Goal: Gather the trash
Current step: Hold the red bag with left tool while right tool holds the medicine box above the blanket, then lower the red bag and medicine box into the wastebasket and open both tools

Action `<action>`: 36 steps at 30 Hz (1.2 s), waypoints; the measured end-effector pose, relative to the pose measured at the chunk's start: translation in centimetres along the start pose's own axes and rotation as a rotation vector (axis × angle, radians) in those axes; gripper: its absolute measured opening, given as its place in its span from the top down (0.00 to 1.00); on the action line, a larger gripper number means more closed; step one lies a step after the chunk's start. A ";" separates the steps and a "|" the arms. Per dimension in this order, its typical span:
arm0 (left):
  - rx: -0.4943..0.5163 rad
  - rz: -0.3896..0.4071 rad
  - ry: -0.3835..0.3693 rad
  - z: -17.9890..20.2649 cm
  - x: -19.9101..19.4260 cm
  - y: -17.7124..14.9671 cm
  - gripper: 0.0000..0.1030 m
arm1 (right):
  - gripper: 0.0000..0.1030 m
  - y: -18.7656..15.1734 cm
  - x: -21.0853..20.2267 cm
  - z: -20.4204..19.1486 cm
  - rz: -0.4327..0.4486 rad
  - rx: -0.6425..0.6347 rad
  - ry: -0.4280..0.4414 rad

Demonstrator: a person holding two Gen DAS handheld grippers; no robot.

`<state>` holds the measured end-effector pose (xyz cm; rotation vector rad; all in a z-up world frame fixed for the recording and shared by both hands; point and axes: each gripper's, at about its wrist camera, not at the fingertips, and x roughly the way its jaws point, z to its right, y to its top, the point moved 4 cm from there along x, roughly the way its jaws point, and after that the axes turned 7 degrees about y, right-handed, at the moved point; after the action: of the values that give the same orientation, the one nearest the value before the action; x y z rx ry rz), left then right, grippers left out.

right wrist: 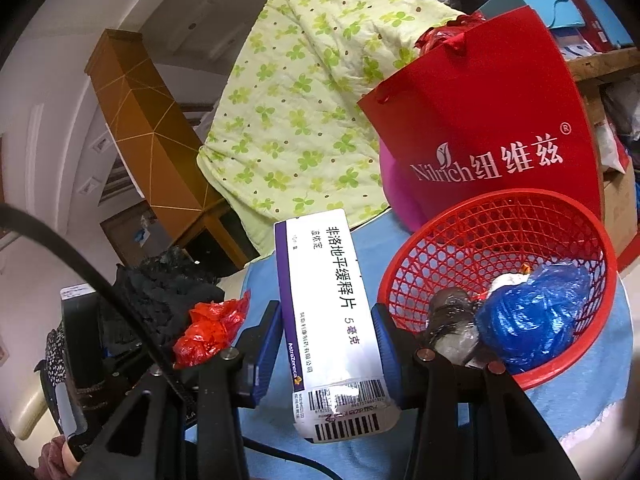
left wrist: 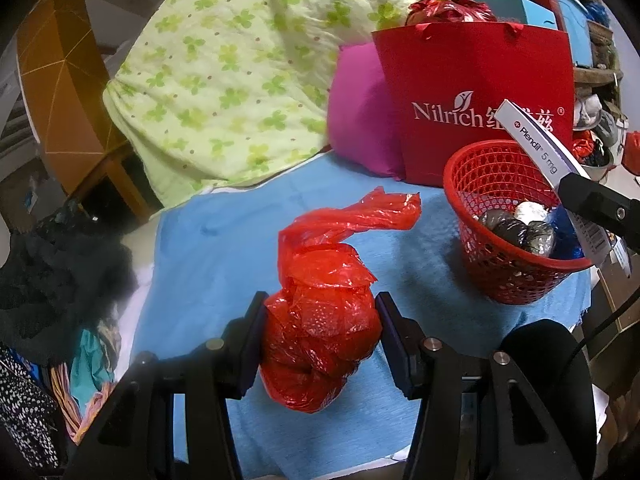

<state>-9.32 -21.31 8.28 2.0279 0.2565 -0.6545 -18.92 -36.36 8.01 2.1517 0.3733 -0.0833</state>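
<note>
My left gripper (left wrist: 320, 336) is shut on a crumpled red plastic bag (left wrist: 320, 320), whose loose tail trails up over the blue towel (left wrist: 224, 248). My right gripper (right wrist: 326, 340) is shut on a white medicine box (right wrist: 328, 304) with a purple edge and barcodes; the same medicine box (left wrist: 540, 144) pokes in at the right of the left wrist view, over the basket rim. A red mesh basket (right wrist: 500, 224) stands right of the box, holding a blue bag wad (right wrist: 532, 316) and a grey wrapped lump (right wrist: 452, 320). In the left wrist view the basket (left wrist: 480, 184) sits at right.
A red paper gift bag (left wrist: 472, 80) and a pink cushion (left wrist: 360, 112) stand behind the basket. A green clover-print quilt (left wrist: 240, 72) fills the back. Dark clothes (left wrist: 60, 264) pile at the left edge. A wooden cabinet (right wrist: 136, 120) stands far left.
</note>
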 end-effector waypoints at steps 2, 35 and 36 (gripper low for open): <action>0.008 0.003 -0.003 0.5 -0.1 0.2 0.46 | 0.53 0.1 -0.2 0.3 0.006 0.006 -0.003; 0.152 0.117 -0.102 9.3 -2.0 5.7 0.46 | 0.52 3.5 -7.5 5.6 0.150 0.062 -0.121; 0.155 0.118 -0.104 9.7 -2.0 5.8 0.46 | 0.52 3.6 -7.7 5.8 0.153 0.063 -0.126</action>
<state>-11.79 -32.39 9.77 2.1301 0.0243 -0.7219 -24.66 -44.80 9.07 2.2166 0.1344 -0.1441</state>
